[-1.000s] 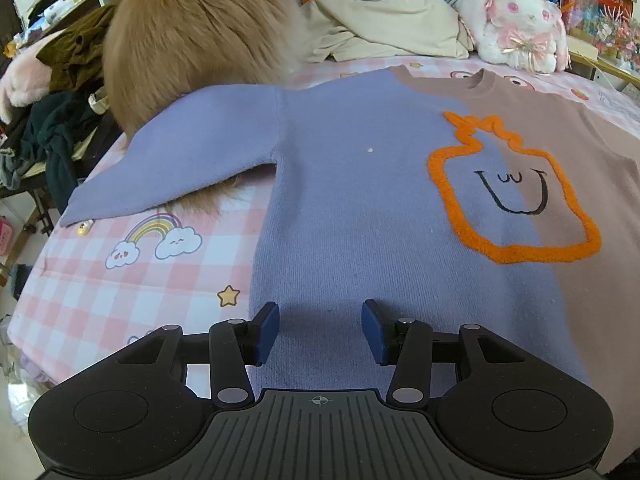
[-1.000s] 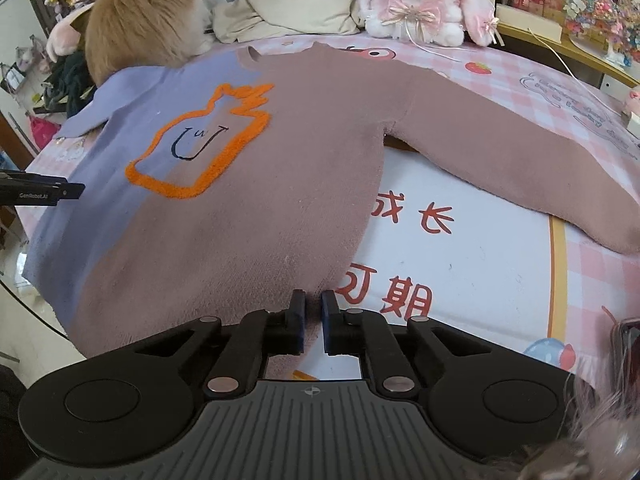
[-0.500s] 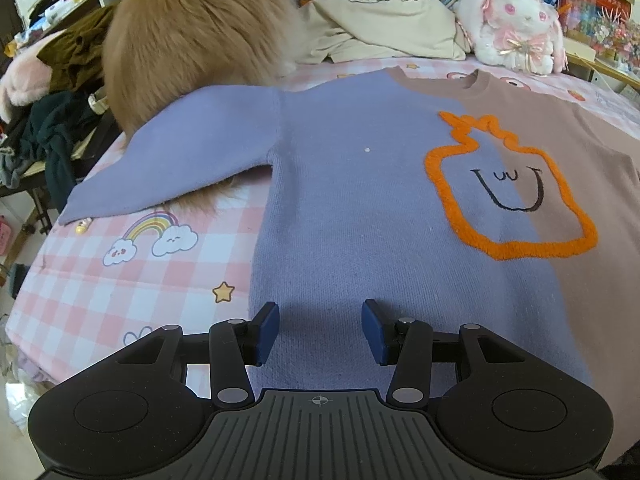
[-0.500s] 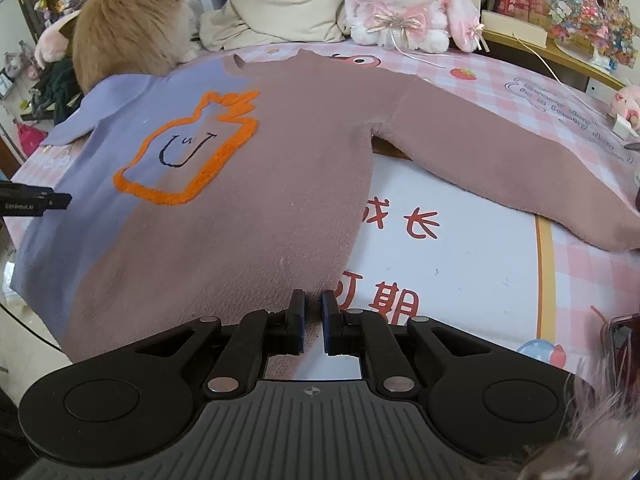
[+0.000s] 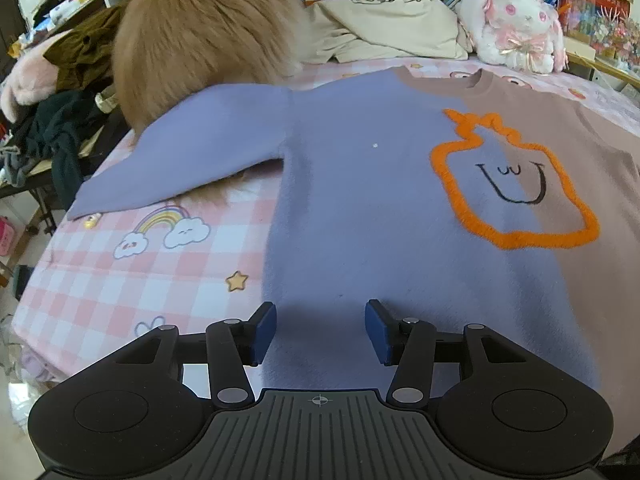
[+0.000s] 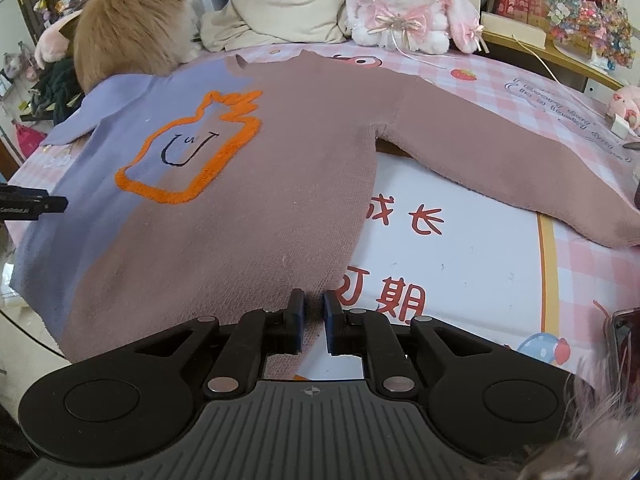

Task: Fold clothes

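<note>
Sweater point(image 5: 360, 208) lies spread flat, front up, on the pink checked bed cover point(image 5: 132, 280). Hem toward both grippers, neckline at the far end, so the body's long axis runs straight away from the jaws. Both sleeves are out sideways.

Left gripper point(image 5: 320, 332): over the lilac half, at the hem. Jaws apart and opening; fabric lies beneath and between them, but the pads do not press it.

Right gripper point(image 6: 312, 322): at the hem corner of the brown half, beside the side seam. Jaws nearly together and just beginning to part, a narrow slot between them. Cloth shows in the slot; whether it is pinched I cannot tell.

Each hand is nearest its own hem corner; judged next move is to lift the hem toward the neckline, or to take the sleeves in first.

Sweater: fuzzy knit, lilac and brown halves, orange outlined figure point(image 5: 516, 184) with a drawn face at the chest. Cat point(image 5: 200, 36) sits against the lilac sleeve point(image 5: 180, 160); may hinder that sleeve's fold.
</note>
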`<state>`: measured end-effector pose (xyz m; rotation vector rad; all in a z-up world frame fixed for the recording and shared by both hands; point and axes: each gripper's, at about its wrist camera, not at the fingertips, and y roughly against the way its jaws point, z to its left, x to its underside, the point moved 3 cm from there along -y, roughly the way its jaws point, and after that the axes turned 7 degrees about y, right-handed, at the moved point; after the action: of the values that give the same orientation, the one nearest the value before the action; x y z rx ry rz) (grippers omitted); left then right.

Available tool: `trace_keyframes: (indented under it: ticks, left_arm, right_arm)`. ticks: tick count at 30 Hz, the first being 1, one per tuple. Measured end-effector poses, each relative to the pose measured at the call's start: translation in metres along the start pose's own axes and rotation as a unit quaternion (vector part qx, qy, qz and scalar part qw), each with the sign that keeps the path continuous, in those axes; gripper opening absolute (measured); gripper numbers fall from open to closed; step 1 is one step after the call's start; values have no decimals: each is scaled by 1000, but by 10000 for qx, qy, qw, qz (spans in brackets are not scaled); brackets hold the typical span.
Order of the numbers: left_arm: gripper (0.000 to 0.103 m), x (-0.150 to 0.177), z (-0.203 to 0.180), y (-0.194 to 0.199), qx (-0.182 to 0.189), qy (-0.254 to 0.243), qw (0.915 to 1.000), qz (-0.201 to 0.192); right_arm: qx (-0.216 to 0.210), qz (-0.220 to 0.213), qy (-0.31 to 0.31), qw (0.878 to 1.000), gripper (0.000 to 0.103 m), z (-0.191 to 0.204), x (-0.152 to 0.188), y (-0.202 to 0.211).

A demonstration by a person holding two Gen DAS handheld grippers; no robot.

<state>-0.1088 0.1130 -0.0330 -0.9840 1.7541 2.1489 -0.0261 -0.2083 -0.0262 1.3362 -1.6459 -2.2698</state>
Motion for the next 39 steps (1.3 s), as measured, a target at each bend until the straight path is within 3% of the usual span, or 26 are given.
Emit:
trace_keyframes:
  ticks: [5,13,18,22,24,31,39]
  left_arm:
    - [50,7,15,3,-207,95,9997,-55]
    - [50,5,31,0,253,189,9995,-25]
    - [54,4,39,-1,452,134,9989,26]
    - [62,7,50,2,632,318,9975,4]
    - [64,8,56,4,776,388,9962,-6]
    - [75,12,91,17,812,353,9956,-322]
    - [76,21,163,28,230,795,9953,-506]
  right_arm:
    - [128,5,-100,9999,11,2,0,0]
    - [655,66,-355,9972,14,14,-1,0]
    - [1064,-53,-723,9917,42,31,-9,7]
    - [1355,-273,-570,9888,56,60,-22,12]
    - [1416,-304,-523,9881,69,75,-28,11]
    - [1265,-235,-22,9917,77,139,-57,-13]
    - [881,-322,677,9933,77,209,-92,-39]
